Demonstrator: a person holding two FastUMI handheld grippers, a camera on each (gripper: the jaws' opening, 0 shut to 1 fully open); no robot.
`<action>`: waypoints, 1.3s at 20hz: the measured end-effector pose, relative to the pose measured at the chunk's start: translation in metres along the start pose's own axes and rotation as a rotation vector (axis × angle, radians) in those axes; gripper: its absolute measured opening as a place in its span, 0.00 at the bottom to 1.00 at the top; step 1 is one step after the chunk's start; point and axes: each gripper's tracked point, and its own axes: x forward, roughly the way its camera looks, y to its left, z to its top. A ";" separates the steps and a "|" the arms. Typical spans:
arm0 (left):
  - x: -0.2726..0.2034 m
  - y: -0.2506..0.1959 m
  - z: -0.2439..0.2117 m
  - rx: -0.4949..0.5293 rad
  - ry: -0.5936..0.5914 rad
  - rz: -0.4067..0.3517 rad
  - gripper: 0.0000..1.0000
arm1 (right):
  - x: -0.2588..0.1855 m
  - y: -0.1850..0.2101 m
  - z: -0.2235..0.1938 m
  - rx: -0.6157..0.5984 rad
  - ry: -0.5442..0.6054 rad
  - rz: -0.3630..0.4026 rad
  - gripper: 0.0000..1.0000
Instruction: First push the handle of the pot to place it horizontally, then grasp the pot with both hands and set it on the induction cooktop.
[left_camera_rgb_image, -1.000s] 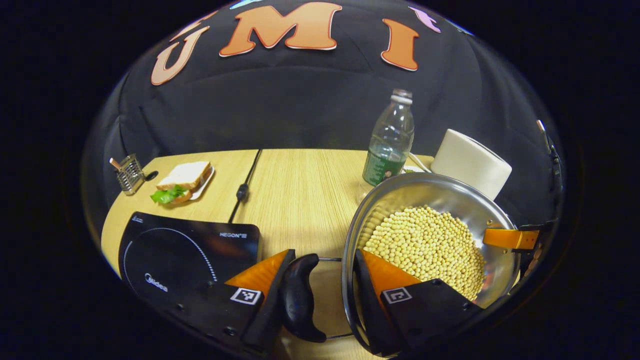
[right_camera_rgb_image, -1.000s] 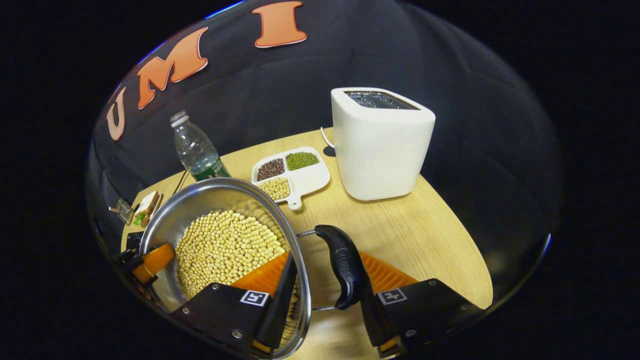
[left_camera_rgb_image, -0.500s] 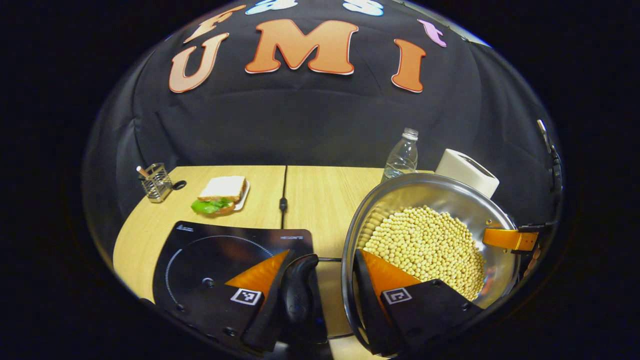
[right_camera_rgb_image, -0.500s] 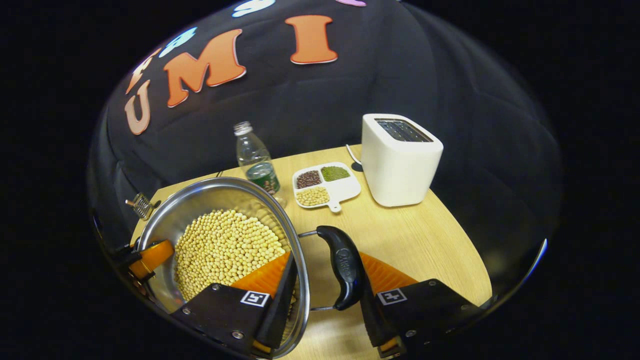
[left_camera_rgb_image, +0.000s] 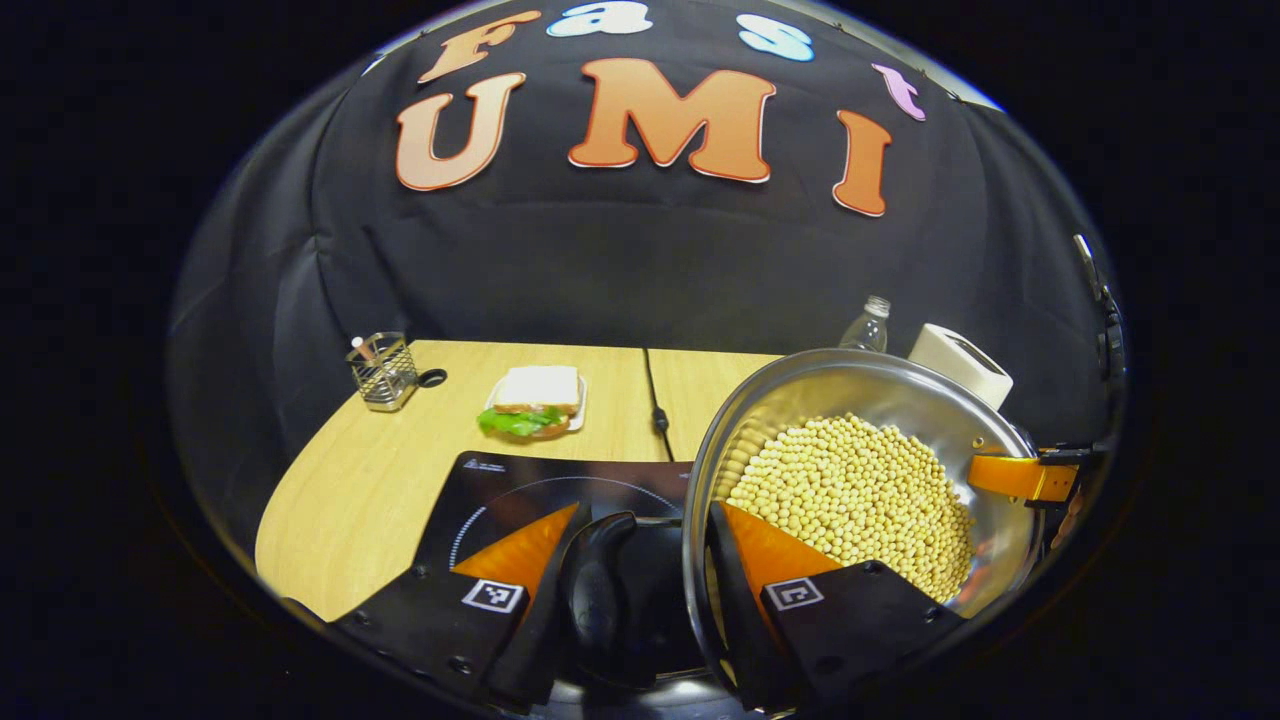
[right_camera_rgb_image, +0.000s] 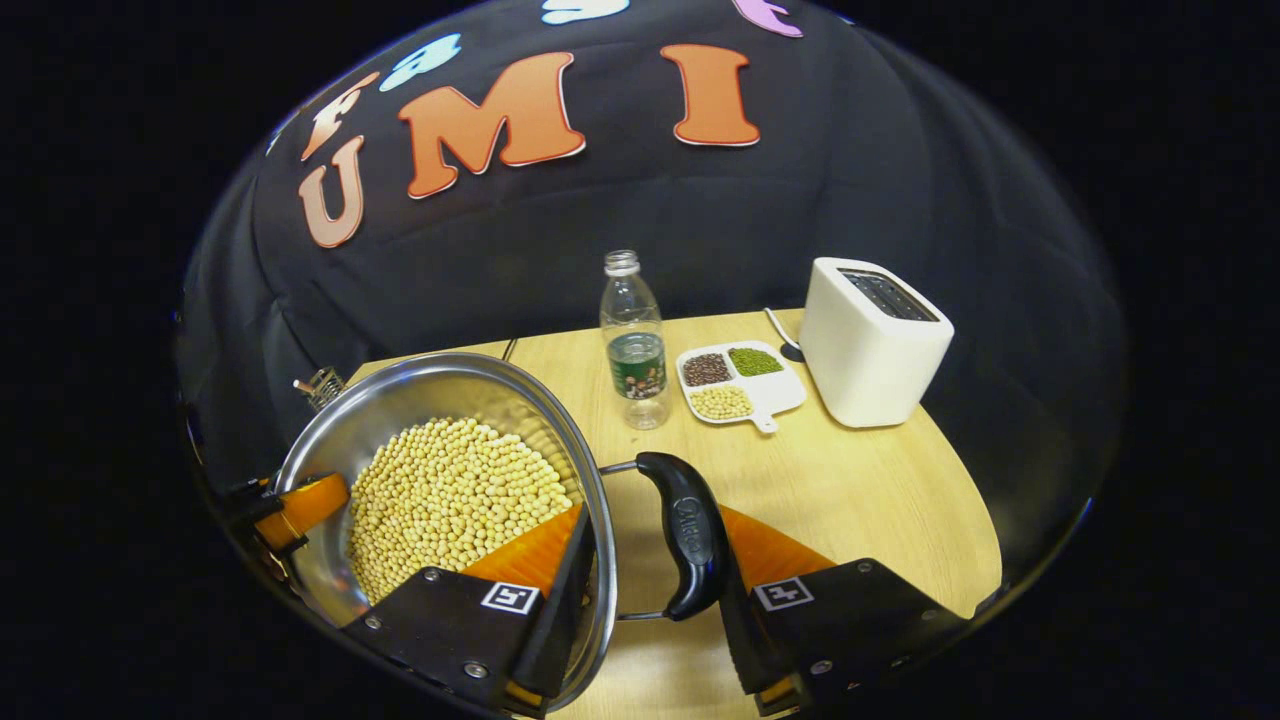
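With both handles level and each gripper's fingers pinching rim and handle, the pot (left_camera_rgb_image: 860, 480) hangs by the cooktop (left_camera_rgb_image: 500, 490); only setting down remains, I judge.

Both views face opposite pot (left_camera_rgb_image: 860, 480) sides, sharing its beans (right_camera_rgb_image: 455, 495).

There is one pot (right_camera_rgb_image: 330, 470) with two handles (right_camera_rgb_image: 690, 535), one cooktop (left_camera_rgb_image: 520, 490), one bottle (right_camera_rgb_image: 634, 340), one toaster (right_camera_rgb_image: 870, 345), one sandwich (left_camera_rgb_image: 532, 400), one wire holder (left_camera_rgb_image: 383, 372), one tray (right_camera_rgb_image: 775, 390) with three compartments, and two grippers (left_camera_rgb_image: 635, 600) (right_camera_rgb_image: 650, 610).
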 end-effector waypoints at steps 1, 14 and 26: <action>-0.003 0.008 0.001 -0.005 -0.003 0.008 0.73 | -0.002 0.009 0.002 -0.006 -0.004 0.003 0.59; -0.027 0.120 0.005 -0.055 0.007 0.113 0.71 | 0.004 0.121 -0.002 -0.070 0.014 0.108 0.64; -0.018 0.159 0.001 -0.055 0.038 0.150 0.73 | 0.033 0.170 -0.013 -0.068 0.045 0.127 0.64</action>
